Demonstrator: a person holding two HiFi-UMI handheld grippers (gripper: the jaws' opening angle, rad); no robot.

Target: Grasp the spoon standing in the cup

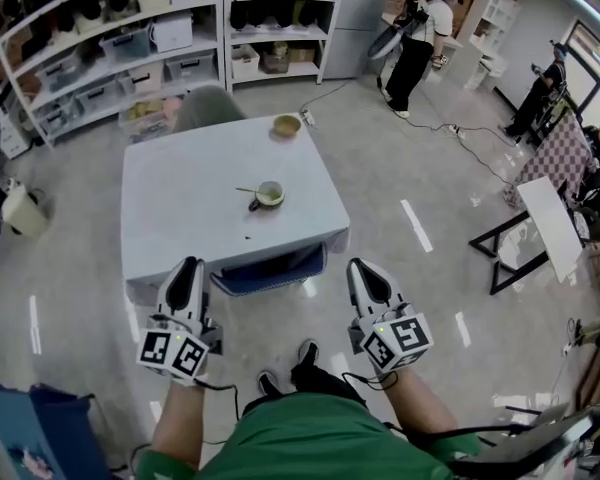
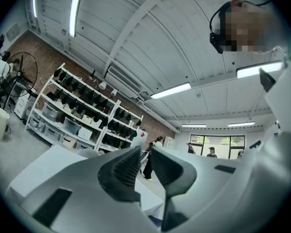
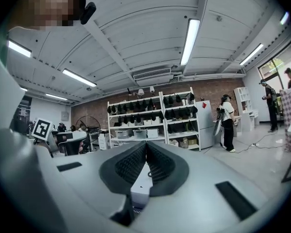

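Observation:
A small cup [image 1: 270, 195] stands near the middle of the white table [image 1: 180, 208]. A thin spoon [image 1: 247, 190] leans out of it to the left. Both grippers hover at the table's near edge, well short of the cup, and point toward it. My left gripper [image 1: 189, 264] [image 2: 145, 150] shows a narrow gap between its ribbed pads [image 2: 127, 165], with nothing in it. My right gripper [image 1: 359, 266] [image 3: 146, 145] has its pads [image 3: 132, 164] meeting at the tips, with nothing held. The cup does not show in either gripper view.
A tan bowl [image 1: 286, 125] sits at the table's far edge, with a grey chair [image 1: 206, 108] behind it. A blue seat [image 1: 268, 269] is tucked under the near edge. Shelves [image 1: 130, 48] line the back wall. People [image 1: 417, 38] and cables [image 1: 450, 128] are at the right.

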